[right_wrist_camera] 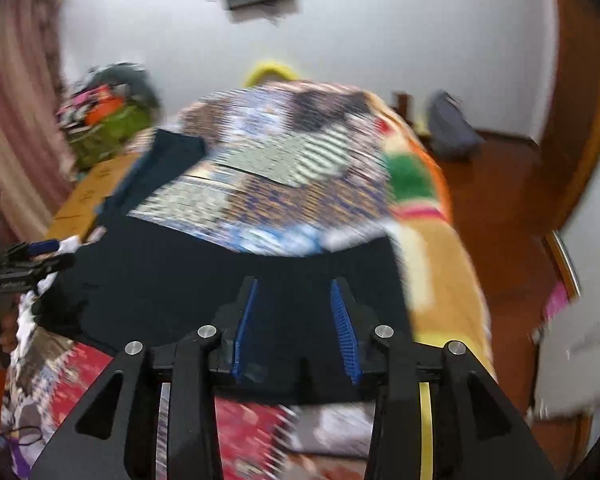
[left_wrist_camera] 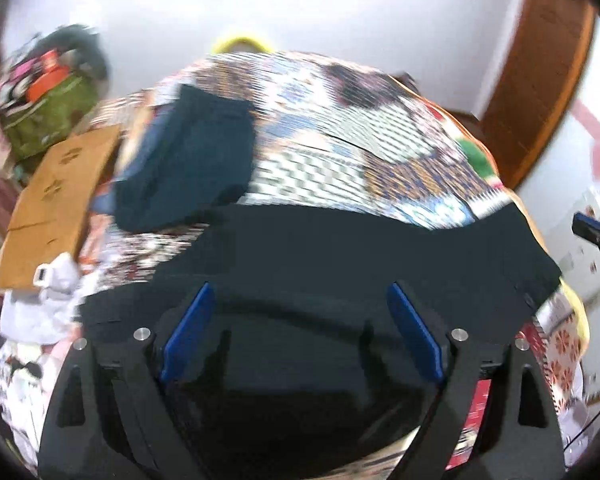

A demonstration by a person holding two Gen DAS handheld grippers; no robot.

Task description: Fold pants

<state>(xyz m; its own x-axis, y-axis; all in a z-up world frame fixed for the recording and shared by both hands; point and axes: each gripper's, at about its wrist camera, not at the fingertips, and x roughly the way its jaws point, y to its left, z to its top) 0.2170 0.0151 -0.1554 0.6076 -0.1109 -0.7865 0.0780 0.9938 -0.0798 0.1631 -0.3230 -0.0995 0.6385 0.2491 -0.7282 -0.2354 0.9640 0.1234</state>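
Note:
Dark navy pants lie spread across the near part of a bed with a patchwork cover; they also show in the right wrist view. My left gripper is open, its blue pads wide apart just over the pants' near-left part. My right gripper is open, its blue pads over the pants' near-right part. Neither holds cloth. Each gripper shows at the edge of the other's view: the right one and the left one. Both views are motion-blurred.
A folded dark garment lies on the bed's far left. A cardboard box and a green bag of clutter stand left of the bed. White cloth lies at the near left. A wooden floor and door frame are on the right.

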